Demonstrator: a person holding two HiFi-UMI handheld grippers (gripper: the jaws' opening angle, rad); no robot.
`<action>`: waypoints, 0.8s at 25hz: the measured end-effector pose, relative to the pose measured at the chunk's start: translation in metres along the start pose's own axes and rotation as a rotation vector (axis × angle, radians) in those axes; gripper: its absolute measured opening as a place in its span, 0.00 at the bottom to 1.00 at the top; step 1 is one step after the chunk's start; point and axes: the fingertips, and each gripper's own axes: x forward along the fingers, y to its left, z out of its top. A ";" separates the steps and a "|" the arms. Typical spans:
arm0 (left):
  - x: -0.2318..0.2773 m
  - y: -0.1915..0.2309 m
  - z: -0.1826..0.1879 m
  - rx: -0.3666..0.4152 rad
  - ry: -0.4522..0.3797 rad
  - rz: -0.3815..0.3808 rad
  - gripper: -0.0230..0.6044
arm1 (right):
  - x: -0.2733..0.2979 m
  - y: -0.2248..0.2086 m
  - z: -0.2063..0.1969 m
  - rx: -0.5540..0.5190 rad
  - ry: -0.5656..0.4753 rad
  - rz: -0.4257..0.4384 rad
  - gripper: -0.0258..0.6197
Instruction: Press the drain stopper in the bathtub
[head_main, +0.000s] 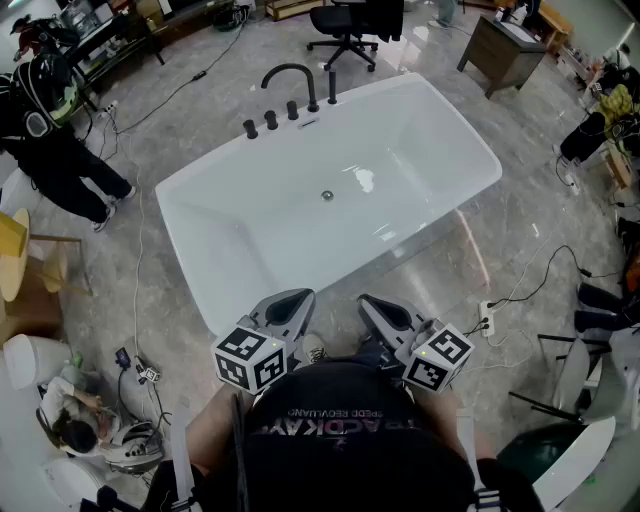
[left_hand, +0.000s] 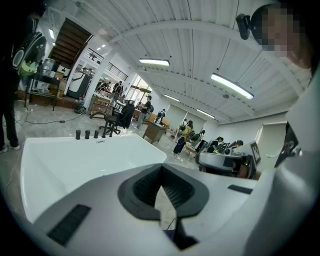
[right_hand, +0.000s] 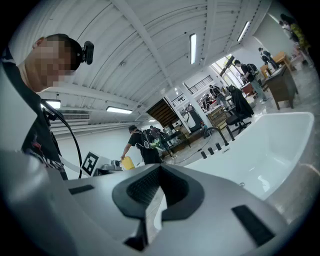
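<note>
A white freestanding bathtub (head_main: 240, 205) fills the middle of the head view. Its small round metal drain stopper (head_main: 327, 195) sits on the tub floor, and a black arched faucet (head_main: 291, 74) with several black knobs stands on the far rim. Both grippers are held low at the person's chest, short of the tub's near rim. My left gripper (head_main: 297, 297) is shut and holds nothing; in its own view the left gripper (left_hand: 161, 168) points over the tub (left_hand: 75, 160). My right gripper (head_main: 368, 300) is also shut and empty. Past the right gripper (right_hand: 160, 168) lies the tub (right_hand: 270, 145).
A person in black (head_main: 48, 145) stands at the left by a yellow stool (head_main: 12, 255). An office chair (head_main: 345, 30) and a wooden desk (head_main: 505, 50) stand beyond the tub. Cables and a power strip (head_main: 487, 318) lie on the grey floor at the right.
</note>
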 end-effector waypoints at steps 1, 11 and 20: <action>0.001 0.000 0.000 -0.001 0.000 0.000 0.04 | 0.000 0.000 0.000 -0.001 0.000 -0.001 0.06; 0.005 0.000 0.001 0.005 0.005 -0.002 0.04 | 0.000 -0.003 0.002 -0.006 0.001 -0.005 0.06; -0.002 0.003 -0.001 -0.001 0.000 0.018 0.04 | 0.007 0.008 0.002 -0.017 0.005 0.057 0.06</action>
